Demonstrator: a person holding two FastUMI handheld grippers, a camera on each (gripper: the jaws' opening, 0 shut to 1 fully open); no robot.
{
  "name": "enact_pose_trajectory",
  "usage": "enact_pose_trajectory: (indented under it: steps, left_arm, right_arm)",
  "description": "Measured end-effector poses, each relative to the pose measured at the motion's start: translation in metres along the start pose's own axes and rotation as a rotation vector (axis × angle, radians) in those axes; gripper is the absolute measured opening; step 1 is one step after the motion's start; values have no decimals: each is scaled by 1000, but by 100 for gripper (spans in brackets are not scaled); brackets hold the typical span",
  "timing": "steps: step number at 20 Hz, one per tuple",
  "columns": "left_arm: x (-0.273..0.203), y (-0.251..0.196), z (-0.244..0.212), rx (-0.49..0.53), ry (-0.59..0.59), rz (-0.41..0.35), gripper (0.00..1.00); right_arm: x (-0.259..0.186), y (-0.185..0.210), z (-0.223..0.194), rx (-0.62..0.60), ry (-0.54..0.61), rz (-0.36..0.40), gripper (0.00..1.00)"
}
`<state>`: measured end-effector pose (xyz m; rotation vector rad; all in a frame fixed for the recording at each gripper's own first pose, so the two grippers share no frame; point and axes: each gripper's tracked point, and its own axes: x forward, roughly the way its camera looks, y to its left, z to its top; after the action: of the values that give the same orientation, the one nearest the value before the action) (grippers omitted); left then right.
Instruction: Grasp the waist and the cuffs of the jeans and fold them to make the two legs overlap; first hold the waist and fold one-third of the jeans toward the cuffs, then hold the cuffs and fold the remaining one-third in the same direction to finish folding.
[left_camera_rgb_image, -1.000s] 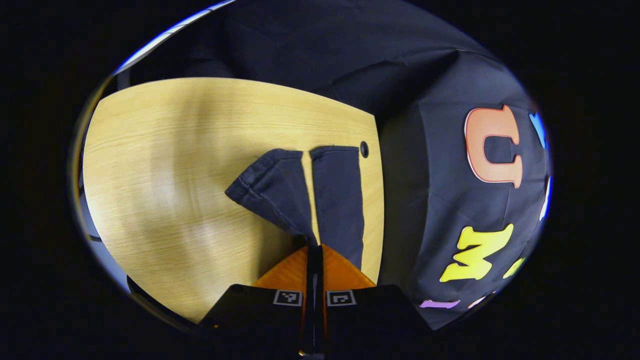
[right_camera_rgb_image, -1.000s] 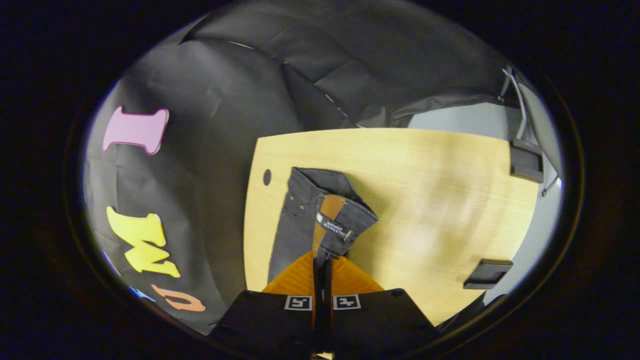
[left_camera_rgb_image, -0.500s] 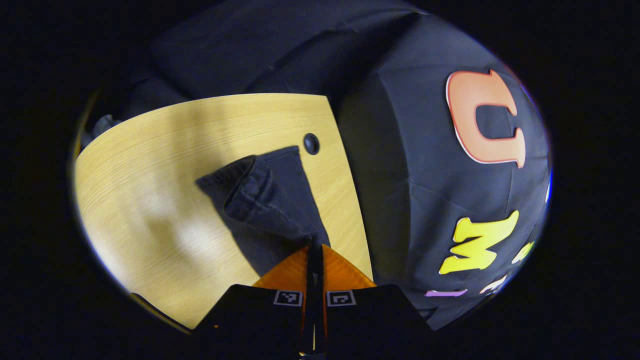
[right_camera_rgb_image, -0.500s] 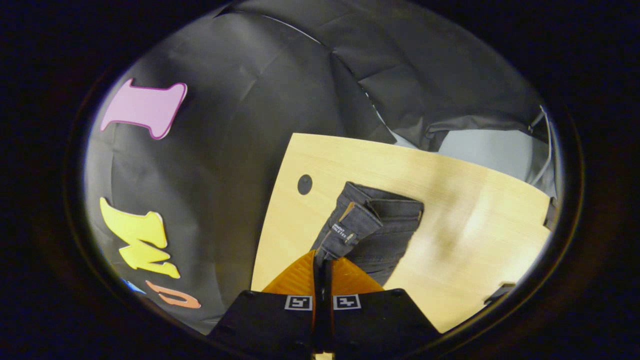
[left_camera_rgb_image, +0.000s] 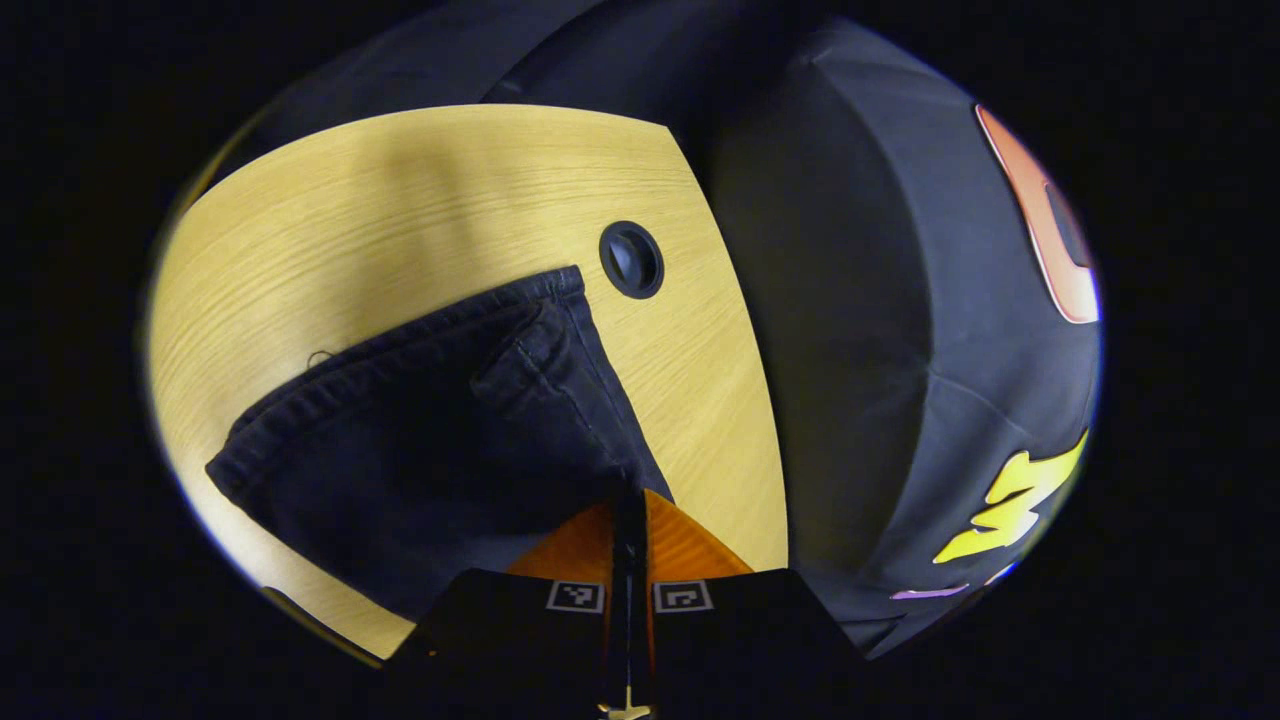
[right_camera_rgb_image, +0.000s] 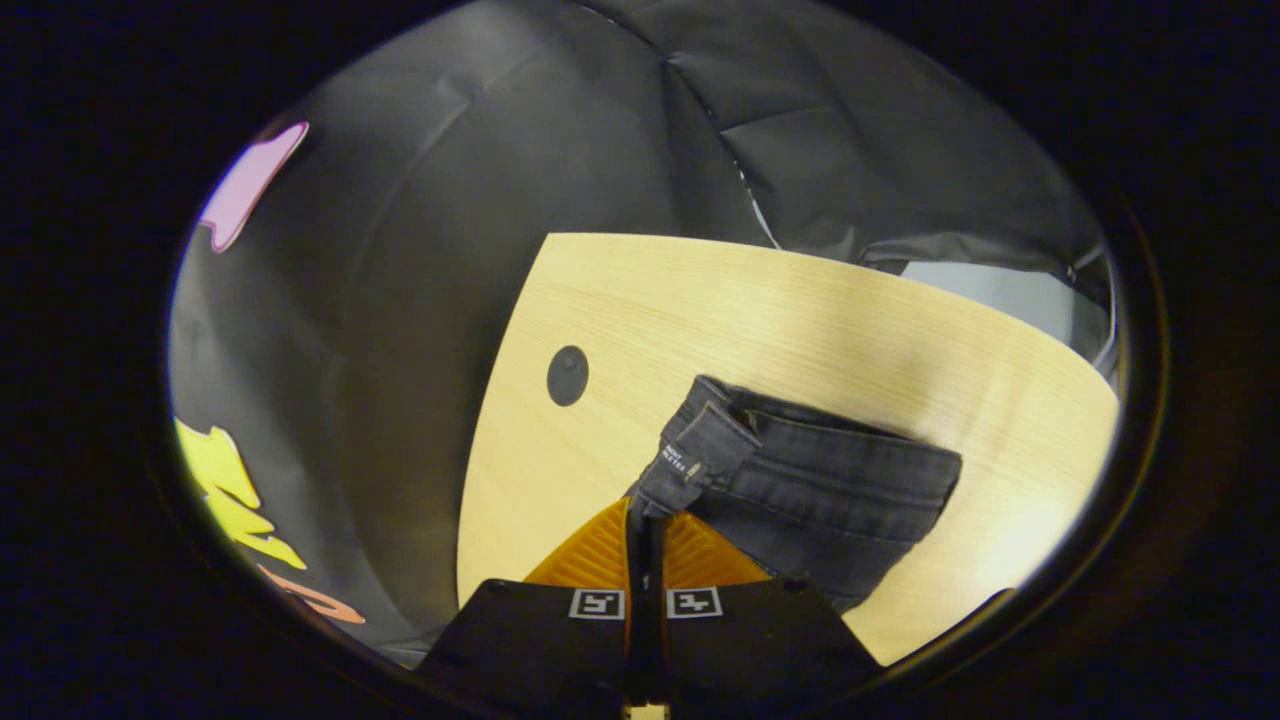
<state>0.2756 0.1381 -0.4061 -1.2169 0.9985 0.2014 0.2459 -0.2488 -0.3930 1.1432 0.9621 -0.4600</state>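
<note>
Dark jeans lie on a light wooden table. In the left gripper view the cuffs (left_camera_rgb_image: 430, 420) spread left of my left gripper (left_camera_rgb_image: 630, 500), which is shut on the cuff cloth; one leg's hem (left_camera_rgb_image: 545, 345) lies folded over the other. In the right gripper view the waist (right_camera_rgb_image: 800, 480) stretches to the right, and my right gripper (right_camera_rgb_image: 645, 515) is shut on its corner by a small label tab (right_camera_rgb_image: 690, 460). Both grippers hold the cloth low, close to the table.
The wooden table (left_camera_rgb_image: 400, 220) has a round black cable hole (left_camera_rgb_image: 631, 259) just beyond the cuffs, and the cable hole (right_camera_rgb_image: 567, 375) sits left of the waist. The table's edge (left_camera_rgb_image: 740, 330) runs close along the booth wall. Bare wood lies left of the cuffs and behind the waist.
Both grippers have carried the lifted leg across and down, so the two legs now overlap. The cloth looms larger in both views and lies flatter on the table.
</note>
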Motion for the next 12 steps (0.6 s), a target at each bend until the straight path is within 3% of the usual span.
enact_pose_trajectory:
  steps: [2,3,4,5,6,9,10,11,12]
  left_arm:
    - [5,1,-1,-8,0,-2,8]
    - [5,1,-1,-8,0,-9,15]
    - [2,-2,-1,-11,-3,-13,9]
    - [4,-9,0,-14,-5,-36,36]
    - [4,-21,-1,-21,-15,-68,51]
    - [-10,-22,-5,54,-25,-10,100]
    - [-17,-29,-7,58,-22,-28,98]
    - [-24,-40,-8,64,-33,-42,99]
    - [-34,-48,-9,90,-53,-41,99]
  right_arm:
    - [8,0,0,-31,-10,-13,2]
    - [11,1,-1,-40,-13,-14,0]
    - [11,4,0,-43,-17,-11,12]
    - [13,6,-2,-48,-19,-5,15]
    - [10,9,-1,-55,-23,6,17]
    - [4,19,-6,-99,-37,26,68]
    - [-2,23,-4,-118,-55,35,85]
    - [-11,25,-3,-143,-73,42,77]
    - [-22,29,0,-180,-97,52,85]
